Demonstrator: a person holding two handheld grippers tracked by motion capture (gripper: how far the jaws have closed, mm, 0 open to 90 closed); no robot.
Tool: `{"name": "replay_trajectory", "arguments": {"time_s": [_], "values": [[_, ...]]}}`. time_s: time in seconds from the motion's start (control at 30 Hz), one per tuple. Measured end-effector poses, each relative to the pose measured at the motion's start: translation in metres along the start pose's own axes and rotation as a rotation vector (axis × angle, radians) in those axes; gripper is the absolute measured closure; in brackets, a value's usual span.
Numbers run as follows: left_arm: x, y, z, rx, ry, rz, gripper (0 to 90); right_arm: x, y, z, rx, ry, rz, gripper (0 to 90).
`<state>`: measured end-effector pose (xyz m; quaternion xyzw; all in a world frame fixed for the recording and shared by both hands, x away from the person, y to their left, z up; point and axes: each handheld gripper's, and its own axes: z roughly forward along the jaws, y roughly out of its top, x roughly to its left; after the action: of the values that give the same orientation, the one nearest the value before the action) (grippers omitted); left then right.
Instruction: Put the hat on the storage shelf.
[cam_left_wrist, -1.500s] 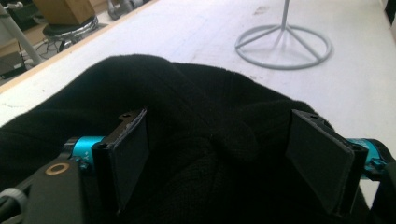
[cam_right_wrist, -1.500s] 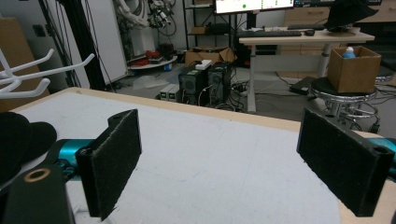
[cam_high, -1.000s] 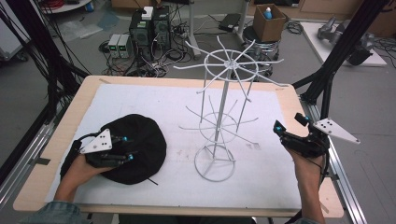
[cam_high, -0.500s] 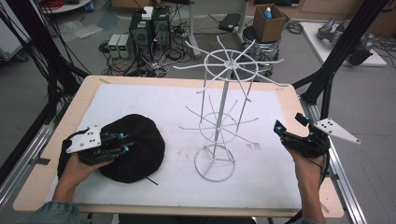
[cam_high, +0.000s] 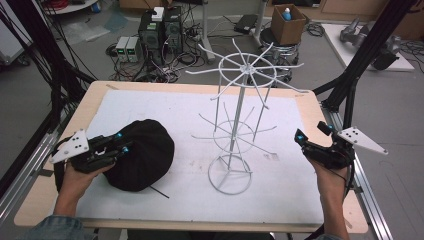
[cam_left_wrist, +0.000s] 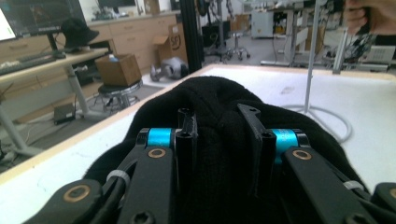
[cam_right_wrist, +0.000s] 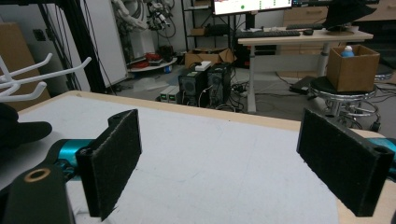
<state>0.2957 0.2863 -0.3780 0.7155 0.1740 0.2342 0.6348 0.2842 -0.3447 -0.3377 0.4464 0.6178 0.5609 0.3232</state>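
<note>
Black knit hat (cam_high: 142, 155): one, near table's (cam_high: 200, 95) left front corner. One white wire rack (cam_high: 235, 130) mid-table. No legible writing. Left gripper (cam_high: 117, 147) has just been closing, pinching hat edge.
Left gripper view: jaws clamp hat fabric (cam_left_wrist: 224, 116) between them.
Right gripper view: right gripper (cam_right_wrist: 243, 154) spread wide, nothing between pads, over table's right edge.

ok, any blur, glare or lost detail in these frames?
High view: sharp, even light, faint shadows under the rack. Left gripper view: black hat shows hardly any texture, background soft. Right gripper view: near pads slightly soft, monitor washed out.
</note>
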Motion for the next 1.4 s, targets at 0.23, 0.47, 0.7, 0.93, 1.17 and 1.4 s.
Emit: {"name": "replay_trajectory", "arguments": {"time_s": [0.23,0.47,0.7,0.93,1.17,1.4], "values": [[0.003,0.009,-0.01,-0.024,0.021,-0.006,69.9,-0.002,0.0,-0.002,-0.006,0.004,0.008,13.1],[0.009,0.027,-0.021,-0.079,0.049,-0.021,69.9,-0.004,0.001,-0.001,-0.011,0.005,0.015,13.1],[0.024,0.058,-0.033,-0.122,0.069,-0.015,69.9,-0.004,0.003,-0.003,-0.02,0.002,0.016,13.1],[0.043,0.099,-0.033,-0.158,0.069,-0.005,69.9,-0.003,0.002,-0.001,-0.01,0.002,0.016,13.1],[0.051,0.139,-0.022,-0.146,0.052,0.031,69.8,-0.003,0.001,-0.001,-0.007,0.0,0.02,13.1],[0.056,0.168,-0.012,-0.167,0.05,0.03,69.8,-0.003,0.0,0.0,-0.003,0.004,0.022,13.1]]}}
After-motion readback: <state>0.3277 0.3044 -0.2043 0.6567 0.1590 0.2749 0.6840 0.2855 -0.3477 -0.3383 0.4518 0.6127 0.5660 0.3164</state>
